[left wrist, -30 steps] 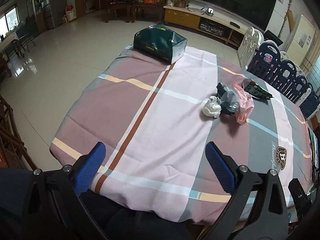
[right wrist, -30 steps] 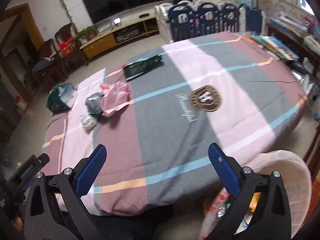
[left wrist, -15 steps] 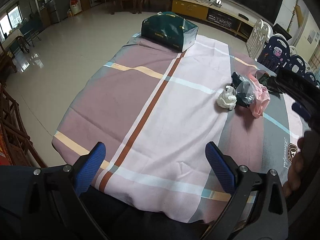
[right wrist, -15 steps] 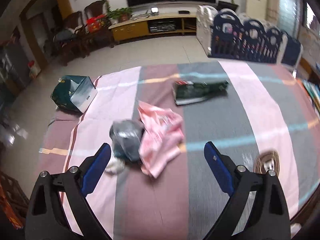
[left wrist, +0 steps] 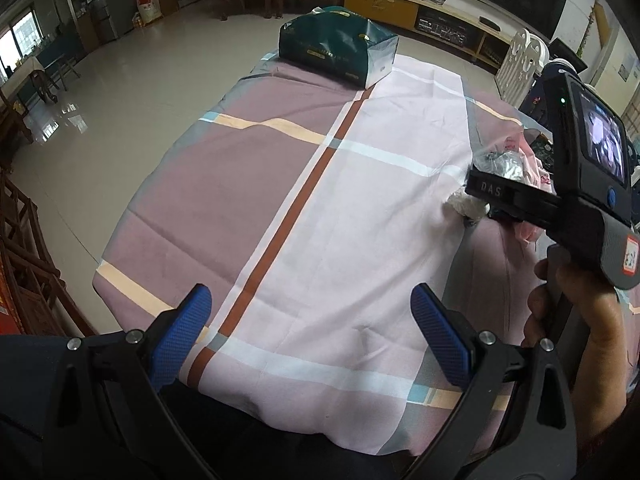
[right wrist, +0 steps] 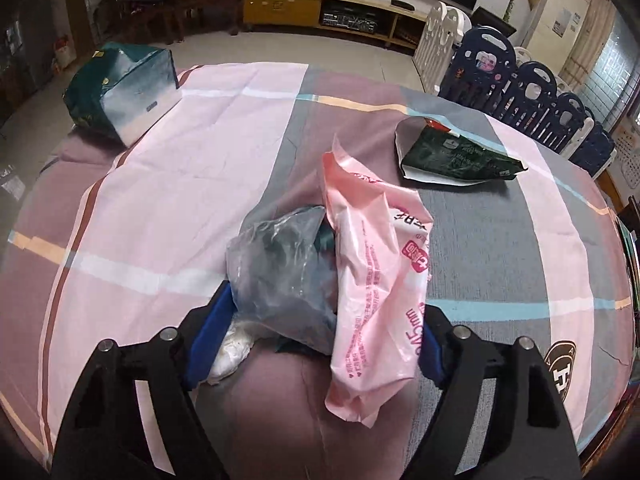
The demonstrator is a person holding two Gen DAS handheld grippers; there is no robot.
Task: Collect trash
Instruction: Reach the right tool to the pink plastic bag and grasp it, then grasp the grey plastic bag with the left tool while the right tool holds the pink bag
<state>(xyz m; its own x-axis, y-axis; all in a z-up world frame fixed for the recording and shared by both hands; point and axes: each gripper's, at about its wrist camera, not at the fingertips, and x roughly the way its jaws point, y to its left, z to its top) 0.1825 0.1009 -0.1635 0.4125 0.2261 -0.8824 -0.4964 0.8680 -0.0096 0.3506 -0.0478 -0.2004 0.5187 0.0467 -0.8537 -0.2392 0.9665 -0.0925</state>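
In the right wrist view a pile of trash lies between my right gripper's open fingers: a pink plastic wrapper (right wrist: 372,264), a grey crumpled bag (right wrist: 284,268) and a white wad (right wrist: 234,350). My right gripper (right wrist: 312,336) is open around the pile, jaws on both sides of it. A dark green snack bag (right wrist: 456,156) lies farther back on the right. My left gripper (left wrist: 312,340) is open and empty above the near table edge. In the left wrist view the right gripper body partly hides the pile (left wrist: 500,168).
A dark green gift bag (left wrist: 340,52) lies on its side at the far end of the table (left wrist: 280,168); it also shows in the right wrist view (right wrist: 120,92). Blue and white playpen panels (right wrist: 520,80) stand behind the table on the right.
My right gripper has moved forward over the table until the trash pile lies between its open fingers. My left gripper has held nearly still at the near edge.
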